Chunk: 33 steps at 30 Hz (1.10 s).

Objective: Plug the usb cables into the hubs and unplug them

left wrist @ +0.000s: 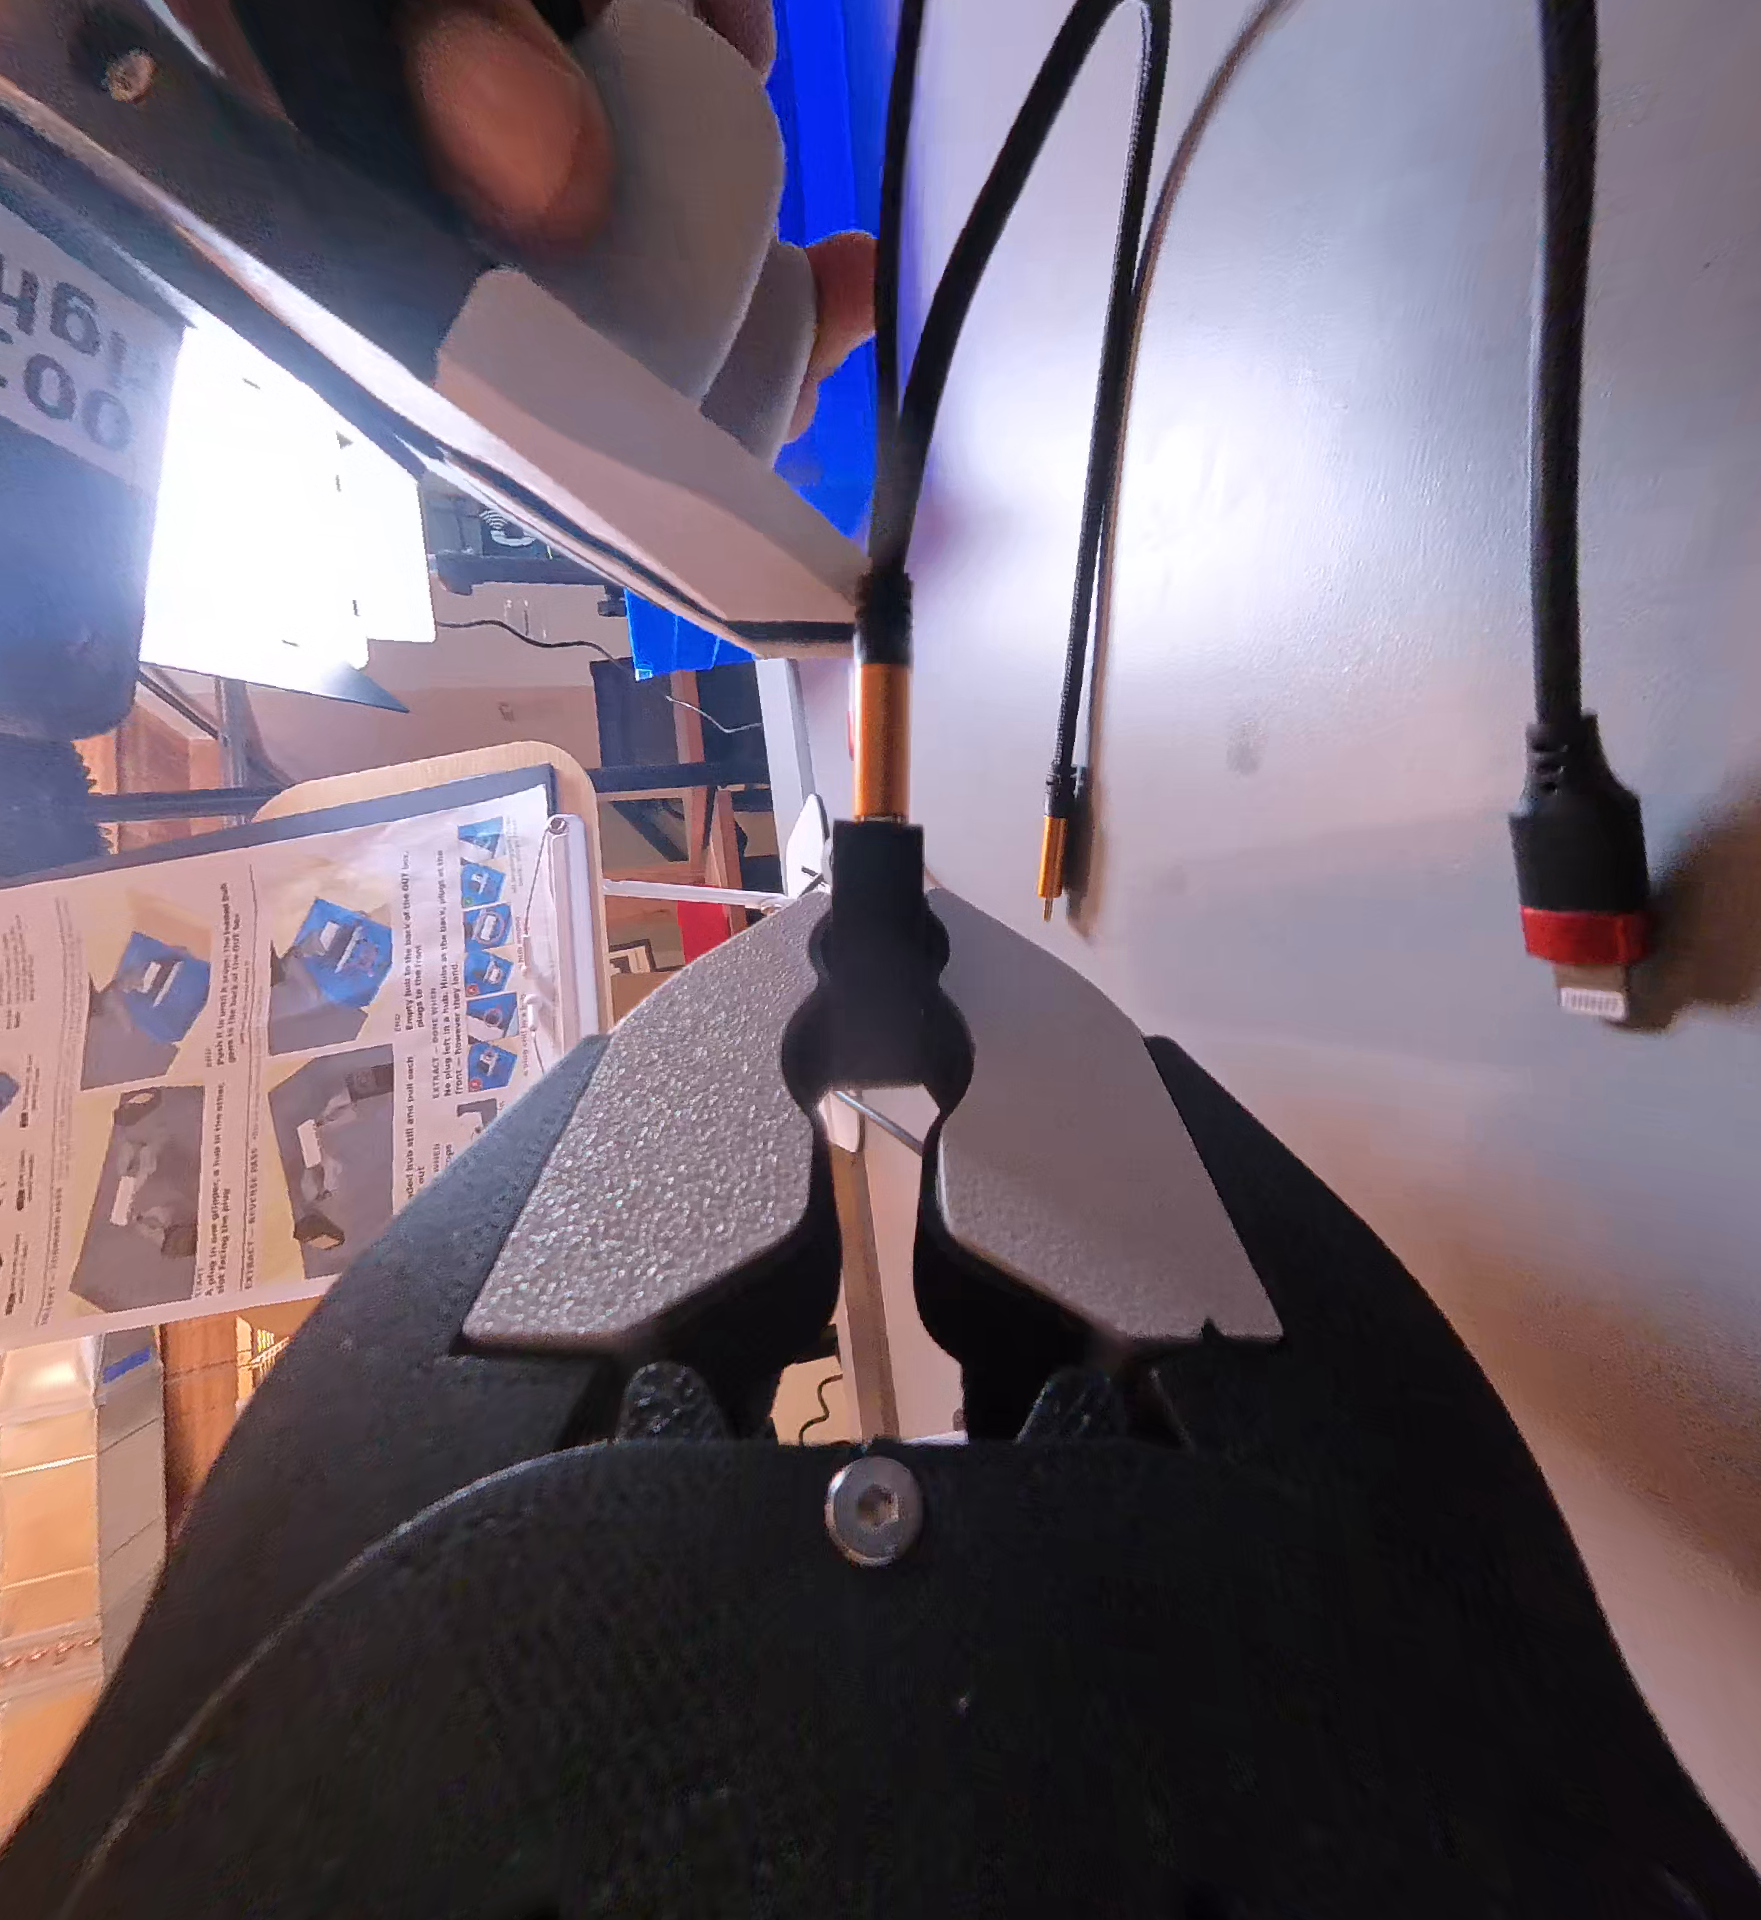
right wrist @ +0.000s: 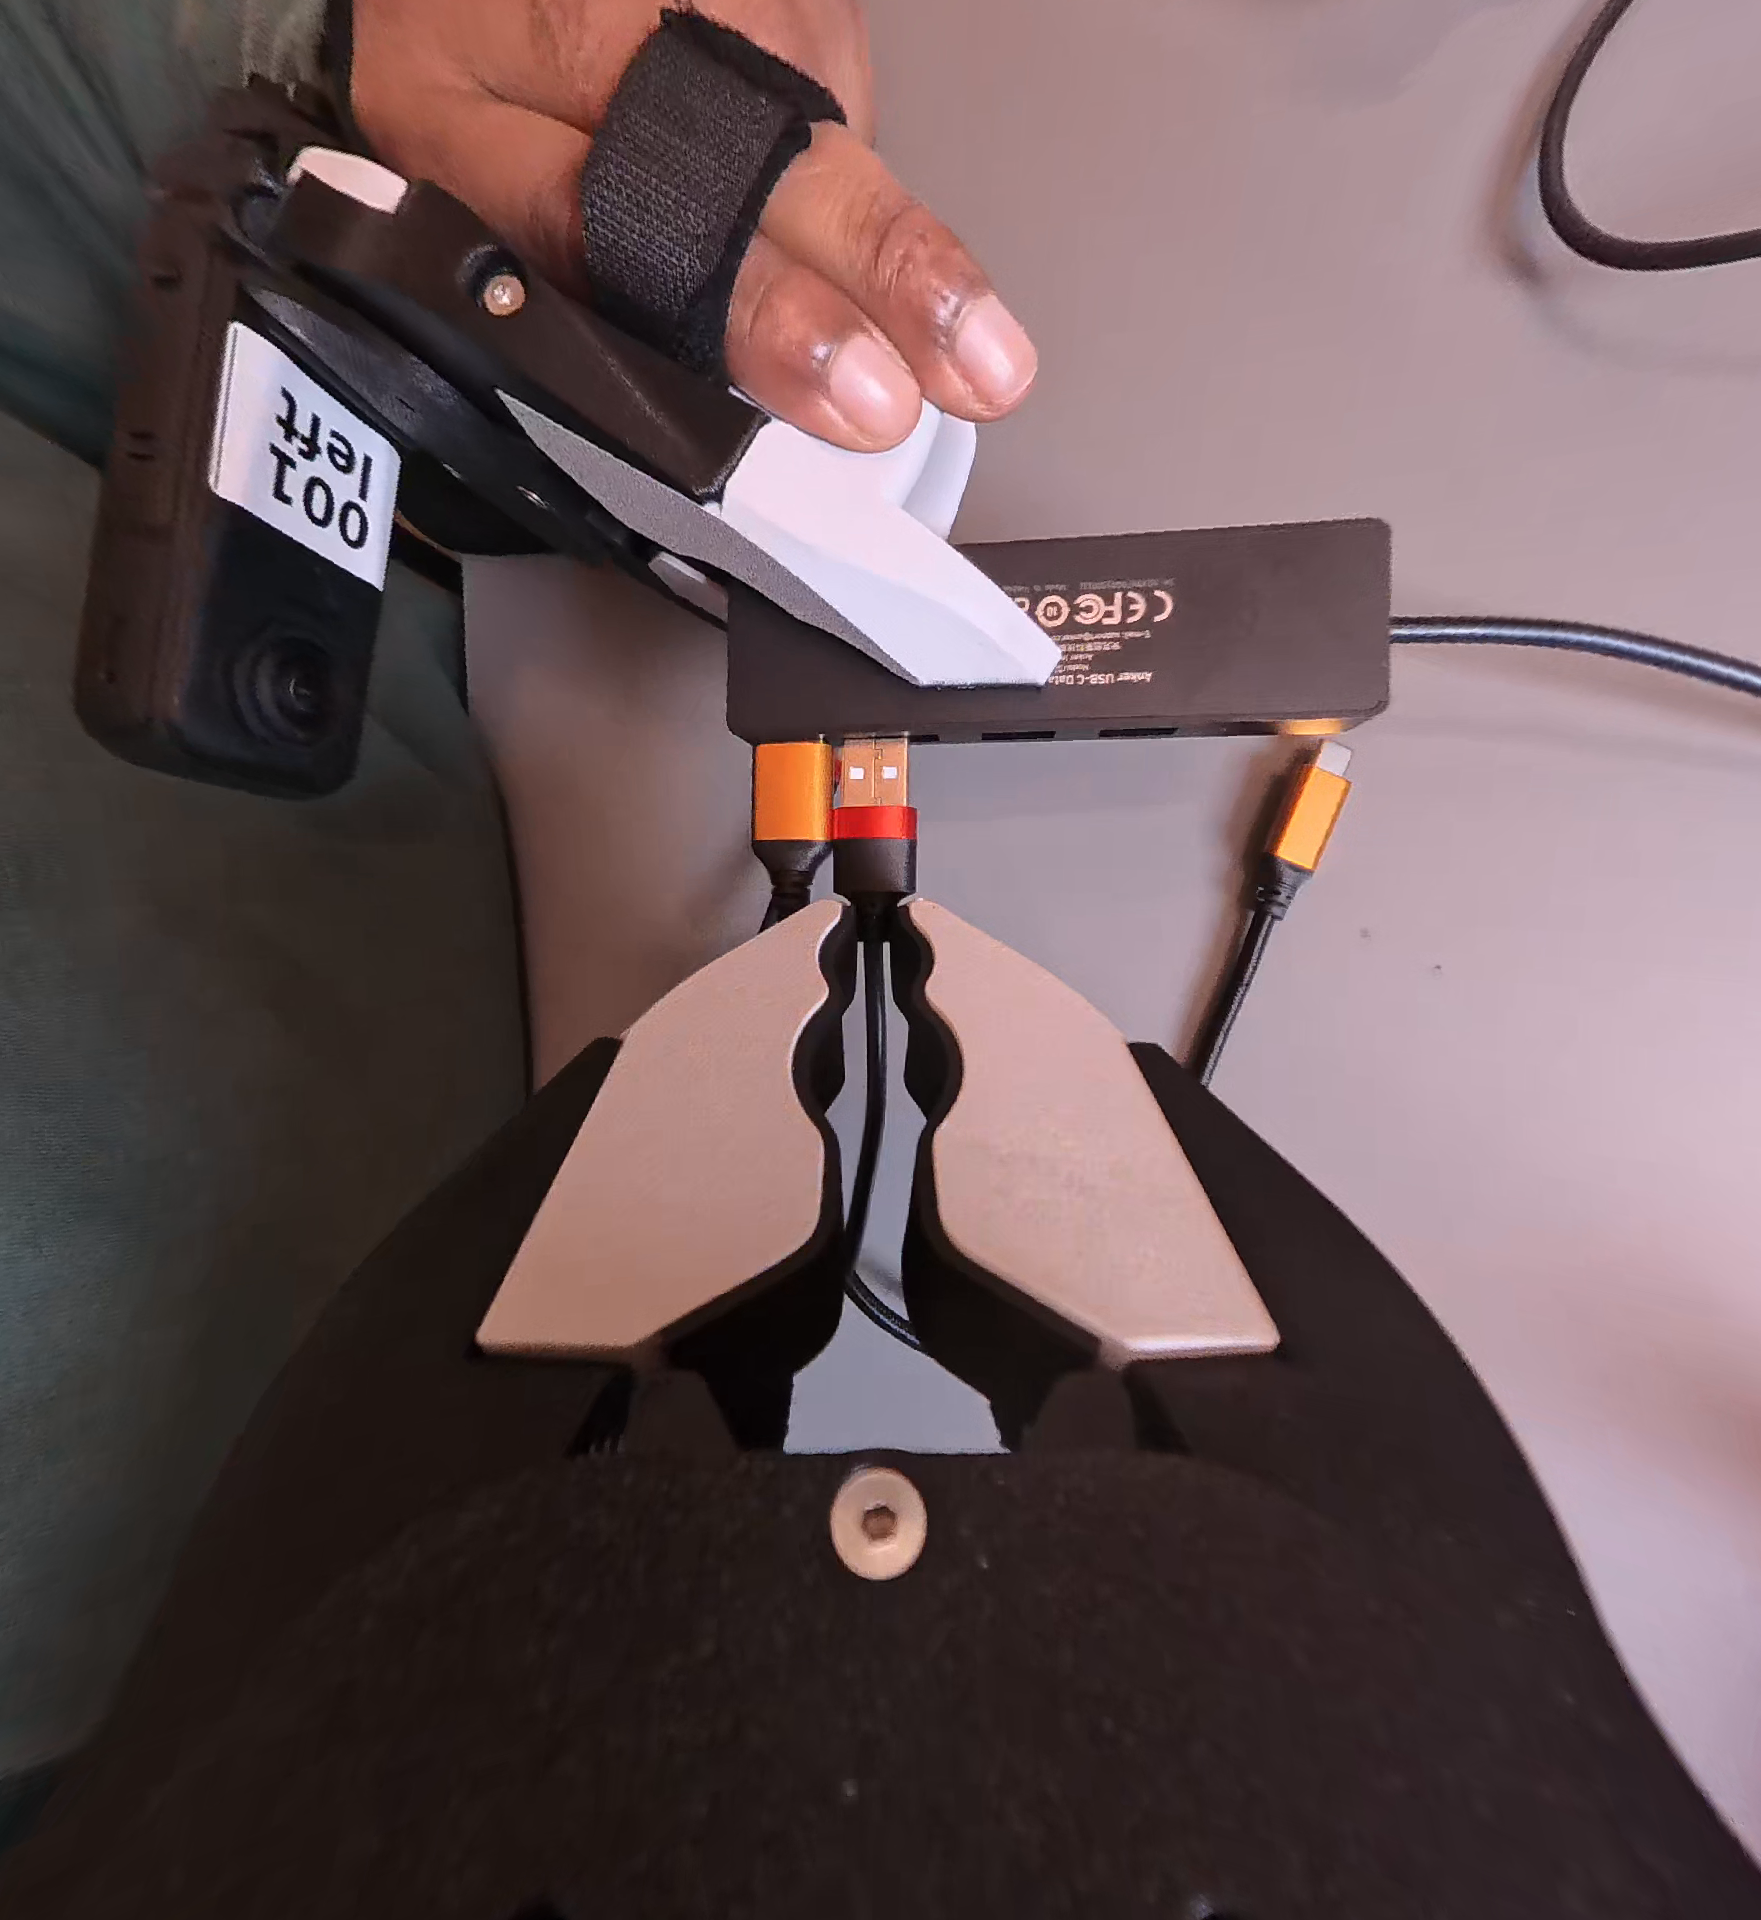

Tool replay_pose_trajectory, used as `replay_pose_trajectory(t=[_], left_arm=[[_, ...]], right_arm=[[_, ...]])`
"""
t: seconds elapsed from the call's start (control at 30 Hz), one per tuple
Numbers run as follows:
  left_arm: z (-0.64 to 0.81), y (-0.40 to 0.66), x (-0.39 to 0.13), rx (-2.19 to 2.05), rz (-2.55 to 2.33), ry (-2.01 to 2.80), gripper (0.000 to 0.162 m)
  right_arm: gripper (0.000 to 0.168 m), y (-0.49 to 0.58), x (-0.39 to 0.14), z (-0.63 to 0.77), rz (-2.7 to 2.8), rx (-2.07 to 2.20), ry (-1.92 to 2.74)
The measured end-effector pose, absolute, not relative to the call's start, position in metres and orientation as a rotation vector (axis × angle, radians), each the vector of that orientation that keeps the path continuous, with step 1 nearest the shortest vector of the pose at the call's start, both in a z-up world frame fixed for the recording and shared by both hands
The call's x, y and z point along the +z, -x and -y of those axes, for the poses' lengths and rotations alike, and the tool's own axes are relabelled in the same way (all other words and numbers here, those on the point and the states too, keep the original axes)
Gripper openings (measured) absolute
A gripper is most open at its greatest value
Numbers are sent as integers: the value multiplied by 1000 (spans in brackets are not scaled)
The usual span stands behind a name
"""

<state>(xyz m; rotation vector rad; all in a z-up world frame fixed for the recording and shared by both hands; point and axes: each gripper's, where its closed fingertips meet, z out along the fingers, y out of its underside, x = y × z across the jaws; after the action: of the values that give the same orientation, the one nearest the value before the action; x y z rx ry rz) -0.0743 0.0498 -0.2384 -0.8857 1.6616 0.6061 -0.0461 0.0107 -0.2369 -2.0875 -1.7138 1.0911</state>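
In the right wrist view, a black hub (right wrist: pixel 1219 623) is held at its left end by my left gripper (right wrist: pixel 969 665), which is shut on it. An orange USB plug (right wrist: pixel 793 790) sits in the hub's leftmost port. My right gripper (right wrist: pixel 876 914) is shut on the black cable just behind a red-banded USB plug (right wrist: pixel 874 821). That plug's metal tip is at the port beside the orange plug, with most of the metal showing. In the left wrist view, my left gripper (left wrist: pixel 876 914) clamps the hub (left wrist: pixel 876 873) edge-on, and the orange plug (left wrist: pixel 878 738) stands out of it. The right gripper (left wrist: pixel 814 613) is beside that cable.
An orange USB-C plug (right wrist: pixel 1312 810) lies loose on the grey table (right wrist: pixel 1478 1039) by the hub's right end. A black plug with a red band (left wrist: pixel 1582 914) and a thin orange plug (left wrist: pixel 1052 852) lie farther off. An instruction sheet (left wrist: pixel 232 1070) and a blue bin (left wrist: pixel 824 416) are beyond the table edge. Across from one pair of fingers to the other is roughly 5 cm.
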Motion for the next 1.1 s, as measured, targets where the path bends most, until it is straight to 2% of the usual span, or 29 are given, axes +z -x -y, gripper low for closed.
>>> replay_pose_trajectory(t=[1.1], left_arm=[[-52,72,-242,567,-1624,1050,11]], right_arm=[[6,59,-233,-15,1363,1189,2001]])
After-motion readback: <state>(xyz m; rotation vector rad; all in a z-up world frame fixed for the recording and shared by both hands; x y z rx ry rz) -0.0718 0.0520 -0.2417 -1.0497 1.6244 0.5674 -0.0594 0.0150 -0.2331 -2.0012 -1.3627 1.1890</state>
